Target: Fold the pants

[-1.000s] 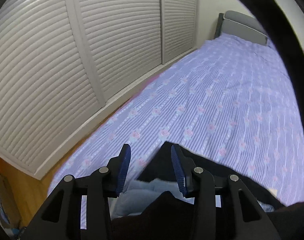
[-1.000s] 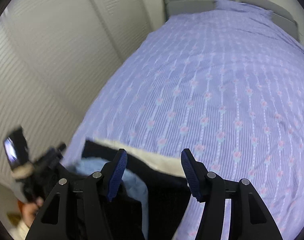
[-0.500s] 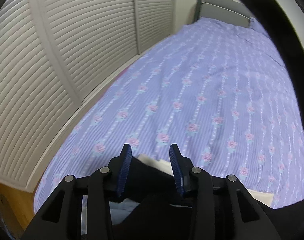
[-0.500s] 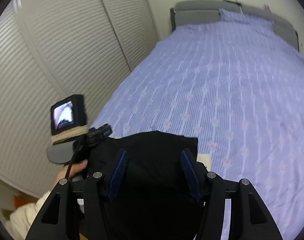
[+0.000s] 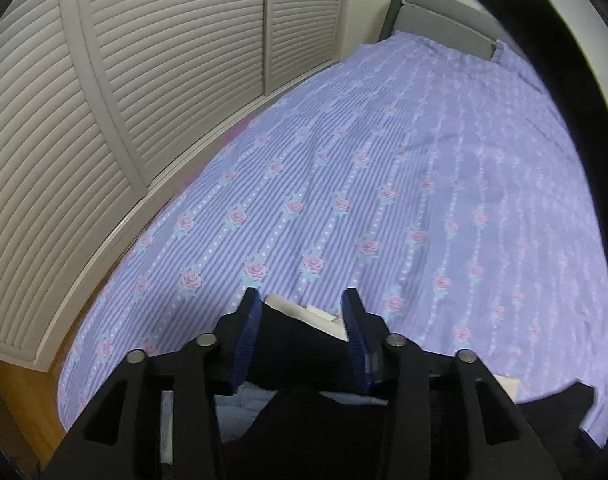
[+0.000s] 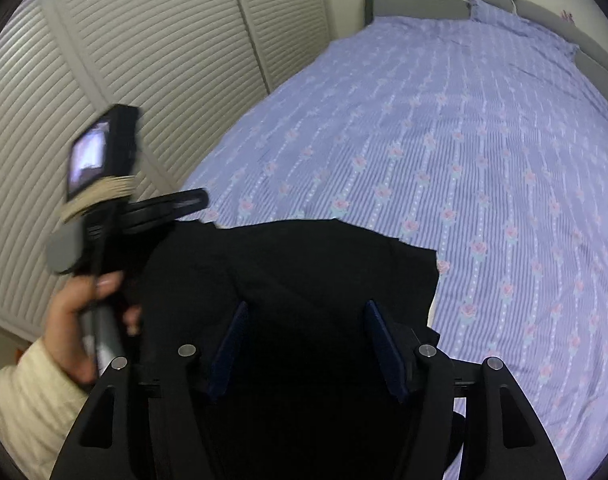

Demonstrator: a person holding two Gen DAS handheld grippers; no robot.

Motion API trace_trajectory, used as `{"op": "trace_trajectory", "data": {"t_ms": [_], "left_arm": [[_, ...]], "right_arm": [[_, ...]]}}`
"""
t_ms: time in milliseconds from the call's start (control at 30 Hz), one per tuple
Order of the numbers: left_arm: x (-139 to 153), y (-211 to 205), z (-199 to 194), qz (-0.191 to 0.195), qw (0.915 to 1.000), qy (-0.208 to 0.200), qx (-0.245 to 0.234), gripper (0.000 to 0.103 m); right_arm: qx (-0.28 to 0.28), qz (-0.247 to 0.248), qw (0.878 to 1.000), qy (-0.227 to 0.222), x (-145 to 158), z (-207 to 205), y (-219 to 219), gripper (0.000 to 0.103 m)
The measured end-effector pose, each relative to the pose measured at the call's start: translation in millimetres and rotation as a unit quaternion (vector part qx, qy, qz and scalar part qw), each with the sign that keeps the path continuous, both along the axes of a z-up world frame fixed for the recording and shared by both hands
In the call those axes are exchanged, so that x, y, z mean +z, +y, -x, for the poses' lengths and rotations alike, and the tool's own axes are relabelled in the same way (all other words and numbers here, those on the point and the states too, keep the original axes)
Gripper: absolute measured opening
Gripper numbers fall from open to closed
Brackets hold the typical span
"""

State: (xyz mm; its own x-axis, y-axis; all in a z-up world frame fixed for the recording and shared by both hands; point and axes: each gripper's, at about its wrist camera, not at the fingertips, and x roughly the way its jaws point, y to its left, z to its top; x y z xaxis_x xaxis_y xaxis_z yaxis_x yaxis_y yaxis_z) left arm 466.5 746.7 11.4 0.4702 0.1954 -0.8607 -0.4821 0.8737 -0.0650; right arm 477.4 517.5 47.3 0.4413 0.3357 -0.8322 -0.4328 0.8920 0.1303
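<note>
Looking risky: both jaws spread, your left gripper [image 5: 301,316] and right gripper [image 6: 306,320] gripping nothing; black pants [image 6: 304,264] bunched at bed's [image 6: 444,140] near edge; could slide off.

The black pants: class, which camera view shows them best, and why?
Right wrist view: the black pants spread broadly across the bedspread, edges visible. The left wrist view shows only a dark bunch between the left gripper fingers.

- Pants [image 6: 304,264]: matt black cloth, soft, lower centre.
- Bedsheet [image 5: 384,184]: thin woven cloth w/ fine ribbed stripes, matt.
- Left gripper [image 5: 301,334]: matt black plastic, ridged blue pads [image 5: 247,332], shiny metal screws.
- Closet doors [image 5: 123,80], upper left: slatted, satin painted finish.
</note>
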Motion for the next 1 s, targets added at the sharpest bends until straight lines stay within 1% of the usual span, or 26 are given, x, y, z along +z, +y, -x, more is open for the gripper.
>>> {"op": "trace_trajectory", "data": {"t_ms": [33,100,167,233,267,333,400,433,533,600,633,667,700,733,767,833,900,1000], "left_arm": [[9,-1,5,0.002,1.0000,-0.001,-0.009,0.053],[22,-2,13,0.006,0.9995,-0.006,-0.029,0.058],[38,-5,30,0.004,0.9985,-0.011,-0.053,0.061],[52,-10,50,-0.009,0.9970,-0.011,-0.076,0.066],[58,-12,60,-0.017,0.9959,-0.011,-0.088,0.067],[66,-12,75,-0.023,0.9931,-0.009,-0.115,0.070],[68,-7,85,-0.025,0.9911,-0.009,-0.130,0.072],[67,-3,85,-0.016,0.9908,-0.008,-0.134,0.072],[60,7,83,0.030,0.9889,-0.014,-0.145,0.071],[57,9,79,0.068,0.9839,-0.026,-0.163,0.071],[51,10,74,0.097,0.9793,-0.023,-0.176,0.071],[47,9,70,0.111,0.9777,-0.015,-0.178,0.068],[43,7,65,0.123,0.9760,-0.006,-0.180,0.055],[39,5,62,0.138,0.9727,0.001,-0.187,0.047],[38,4,62,0.136,0.9738,0.000,-0.183,0.045],[43,3,66,0.122,0.9758,-0.008,-0.181,0.026],[48,-2,71,0.114,0.9775,-0.006,-0.177,0.022],[55,-13,74,0.071,0.9820,0.003,-0.175,0.019]], "right_arm": [[0.001,0.004,1.000,-0.003,-2,0,0,0.062],[-0.001,0.004,1.000,0.000,-4,-3,-2,0.063],[-0.005,0.000,1.000,0.003,-7,-8,-4,0.063],[-0.009,-0.007,1.000,0.010,-8,-11,-6,0.063],[-0.011,-0.011,1.000,0.013,-9,-11,-6,0.063],[-0.013,-0.014,1.000,0.016,-9,-11,-8,0.063],[-0.014,-0.017,1.000,0.016,-9,-11,-6,0.063],[-0.015,-0.019,1.000,0.017,-9,-10,-7,0.063],[-0.017,-0.023,0.999,0.020,-9,-11,-7,0.063],[-0.018,-0.025,0.999,0.022,-10,-12,-8,0.063],[-0.017,-0.025,0.999,0.022,-10,-12,-7,0.063],[-0.017,-0.024,0.999,0.021,-11,-14,-6,0.063],[-0.016,-0.024,0.999,0.021,-11,-14,-6,0.063],[-0.016,-0.026,0.999,0.023,-12,-14,-6,0.063],[-0.017,-0.028,0.999,0.024,-12,-15,-8,0.063],[-0.020,-0.032,0.999,0.028,-11,-15,-12,0.063],[-0.021,-0.038,0.999,0.032,-11,-13,-16,0.063],[-0.021,-0.050,0.998,0.036,-7,-9,-20,0.063]]}}
